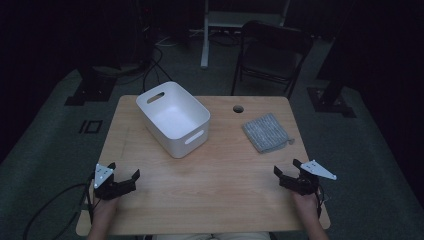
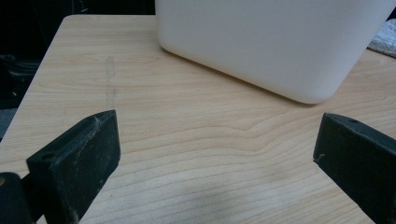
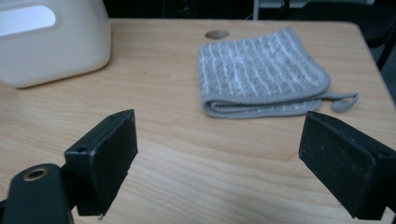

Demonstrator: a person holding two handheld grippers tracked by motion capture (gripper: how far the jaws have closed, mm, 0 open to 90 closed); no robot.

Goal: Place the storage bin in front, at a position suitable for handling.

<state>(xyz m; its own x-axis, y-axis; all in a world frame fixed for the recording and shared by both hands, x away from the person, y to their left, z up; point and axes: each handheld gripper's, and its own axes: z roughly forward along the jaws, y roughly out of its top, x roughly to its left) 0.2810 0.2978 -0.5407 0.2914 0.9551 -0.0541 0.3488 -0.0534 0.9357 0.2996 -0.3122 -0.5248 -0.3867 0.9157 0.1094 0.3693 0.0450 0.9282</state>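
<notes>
A white plastic bin (image 1: 173, 118) with handle slots stands empty at the back left of the wooden table (image 1: 220, 185). A folded grey towel (image 1: 266, 132) lies flat at the back right. My left gripper (image 1: 123, 170) rests near the front left corner, open, with nothing between its jaws. The bin's wall (image 2: 271, 42) rises just ahead of it. My right gripper (image 1: 288, 168) sits near the front right edge, also open and empty. The towel (image 3: 261, 74) with its small hanging loop lies a short way beyond its jaws, with the bin (image 3: 51, 39) off to the left.
A round cable hole (image 1: 238, 108) is in the table's back edge between bin and towel. A dark folding chair (image 1: 272, 52) stands behind the table. Cables trail over the floor at the left.
</notes>
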